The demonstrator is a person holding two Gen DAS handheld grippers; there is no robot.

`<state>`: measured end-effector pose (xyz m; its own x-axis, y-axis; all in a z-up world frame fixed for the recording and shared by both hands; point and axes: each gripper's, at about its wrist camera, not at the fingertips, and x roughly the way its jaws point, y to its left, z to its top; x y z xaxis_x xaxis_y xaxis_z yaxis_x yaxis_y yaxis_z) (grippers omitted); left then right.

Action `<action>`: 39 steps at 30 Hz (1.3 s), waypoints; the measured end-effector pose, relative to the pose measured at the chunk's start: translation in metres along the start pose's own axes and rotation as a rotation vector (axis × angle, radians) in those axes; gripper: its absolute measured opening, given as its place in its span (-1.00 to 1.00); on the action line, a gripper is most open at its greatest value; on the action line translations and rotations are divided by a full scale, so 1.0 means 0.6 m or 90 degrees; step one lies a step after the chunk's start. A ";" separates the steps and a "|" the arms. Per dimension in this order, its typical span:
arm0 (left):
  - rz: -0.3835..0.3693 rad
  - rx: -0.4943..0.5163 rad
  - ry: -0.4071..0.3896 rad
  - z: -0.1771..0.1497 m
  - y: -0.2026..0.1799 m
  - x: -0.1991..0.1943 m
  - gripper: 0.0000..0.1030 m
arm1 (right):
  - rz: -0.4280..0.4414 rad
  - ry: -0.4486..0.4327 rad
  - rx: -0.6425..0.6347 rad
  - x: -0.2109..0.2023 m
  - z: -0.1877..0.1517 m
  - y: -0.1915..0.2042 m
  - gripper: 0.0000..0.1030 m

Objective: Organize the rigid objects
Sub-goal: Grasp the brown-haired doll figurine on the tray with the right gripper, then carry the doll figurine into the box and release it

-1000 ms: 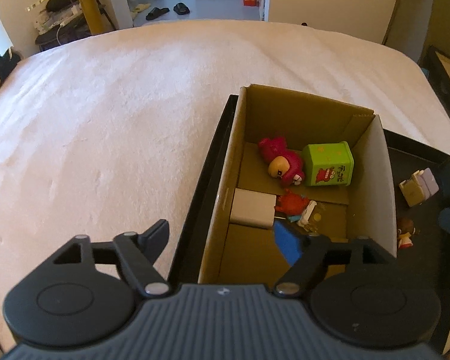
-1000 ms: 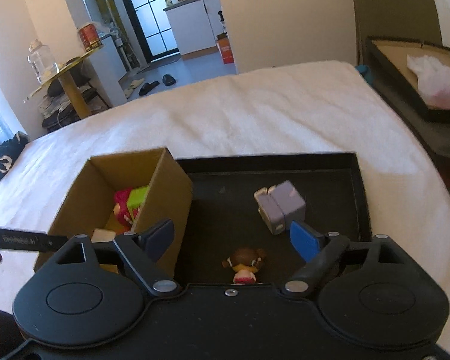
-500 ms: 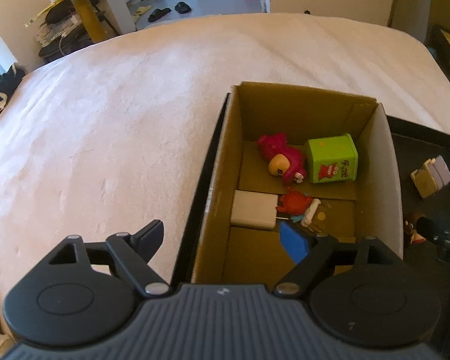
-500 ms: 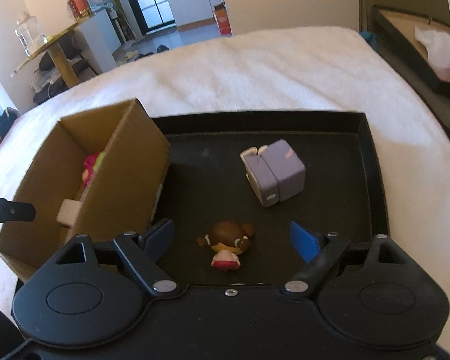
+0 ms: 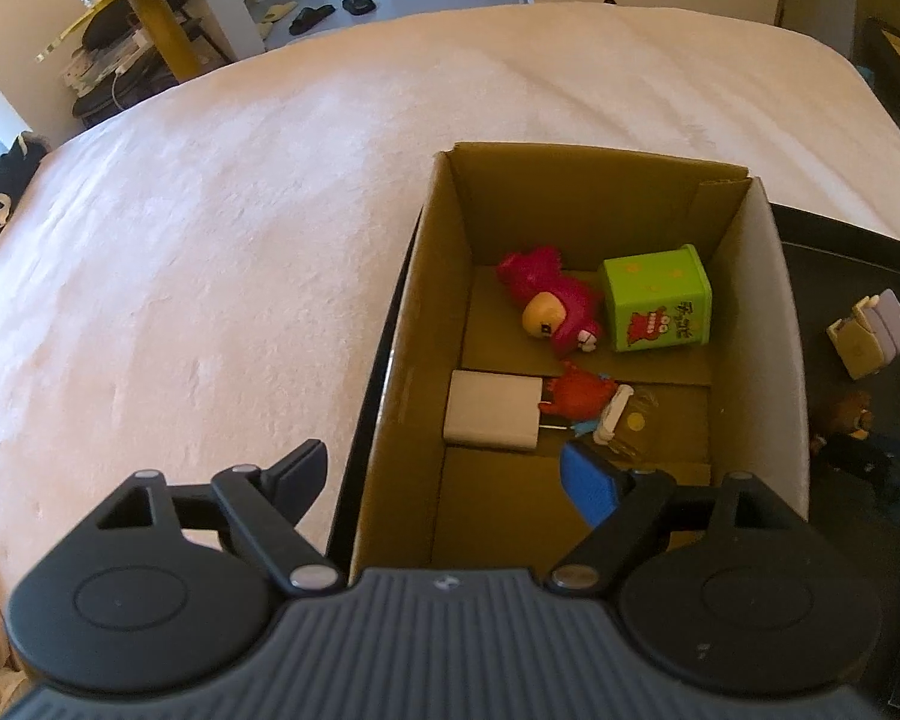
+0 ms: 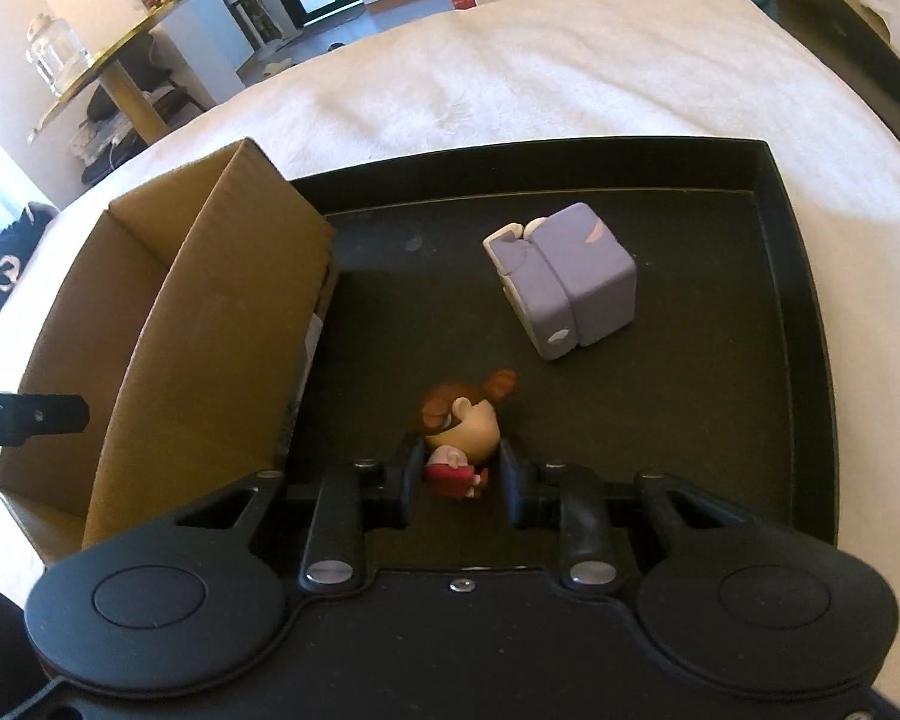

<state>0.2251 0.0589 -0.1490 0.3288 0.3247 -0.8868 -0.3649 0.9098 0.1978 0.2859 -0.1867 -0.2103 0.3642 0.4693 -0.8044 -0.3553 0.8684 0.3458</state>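
Right gripper [image 6: 457, 474], low over the shallow black tray [image 6: 801, 312]: fingers drawn in on either side of the small brown-haired doll figurine in a red outfit [image 6: 463, 426], pads against its body at the waist, head sticking out forward past the tips. Reads as clamped on the figurine, which seems to sit on the tray floor, not yet lifted. Grip is taken low on the narrow torso, probably because the big round head would slip between flat pads. Just beyond it, apart from the doll, lies the lavender and cream block-shaped toy [image 6: 561, 282], tipped on its side, the only other loose piece in the tray. To the left, the open brown cardboard box [image 6: 210, 324] stands in the tray's left end, evidently the collecting bin, close enough for a short carry. Left gripper [image 5: 444, 480]: fingers spread wide, holding nothing, straddling the box's near left wall, one finger outside over the white bedcover [image 5: 210, 240], the blue-padded one inside. Likely parked there to steady or mark the box. Already in the box: pink fuzzy plush figure [image 5: 555, 306], lime green cube tin with a cartoon face [image 5: 660, 300], flat white rectangular block [image 5: 495, 411], small red crab-like toy [image 5: 582, 396]. Judgement: sorting mostly done, two items left.
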 end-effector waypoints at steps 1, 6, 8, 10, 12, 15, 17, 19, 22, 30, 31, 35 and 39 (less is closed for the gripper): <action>0.000 0.000 0.000 0.000 0.000 -0.001 0.62 | 0.004 -0.002 0.005 -0.005 0.000 -0.003 -0.49; -0.003 -0.003 -0.007 -0.004 0.008 -0.008 0.62 | 0.027 -0.031 0.011 -0.037 0.010 -0.009 -0.49; -0.009 -0.004 -0.011 -0.007 0.013 -0.012 0.62 | 0.035 -0.040 0.011 -0.049 0.014 -0.008 -0.49; -0.012 -0.005 -0.015 -0.009 0.018 -0.014 0.62 | 0.045 -0.053 0.009 -0.065 0.018 -0.005 -0.49; -0.018 -0.008 -0.019 -0.012 0.024 -0.014 0.62 | 0.055 -0.068 0.006 -0.078 0.025 0.000 -0.49; -0.025 -0.011 -0.028 -0.016 0.033 -0.017 0.62 | 0.068 -0.087 -0.008 -0.099 0.033 0.016 -0.49; -0.030 -0.015 -0.036 -0.018 0.039 -0.018 0.62 | 0.074 -0.099 -0.019 -0.107 0.038 0.027 -0.49; -0.039 -0.021 -0.043 -0.021 0.045 -0.021 0.61 | 0.077 -0.107 -0.027 -0.115 0.044 0.042 -0.49; -0.057 -0.027 -0.046 -0.022 0.053 -0.021 0.57 | 0.083 -0.120 -0.041 -0.122 0.052 0.060 -0.49; -0.110 -0.035 -0.054 -0.030 0.068 -0.012 0.33 | 0.087 -0.133 -0.083 -0.112 0.060 0.123 -0.49; -0.115 -0.037 -0.051 -0.032 0.069 -0.009 0.25 | 0.086 -0.133 -0.088 -0.110 0.061 0.128 -0.49; -0.132 -0.042 -0.043 -0.035 0.076 0.002 0.03 | 0.082 -0.133 -0.108 -0.101 0.061 0.146 -0.49; -0.143 -0.052 -0.033 -0.039 0.086 0.011 -0.22 | 0.077 -0.134 -0.131 -0.092 0.059 0.169 -0.49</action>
<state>0.1883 0.1019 -0.1543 0.4538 0.1317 -0.8813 -0.3465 0.9373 -0.0384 0.2602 -0.1192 -0.1137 0.4706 0.6089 -0.6386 -0.5658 0.7636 0.3112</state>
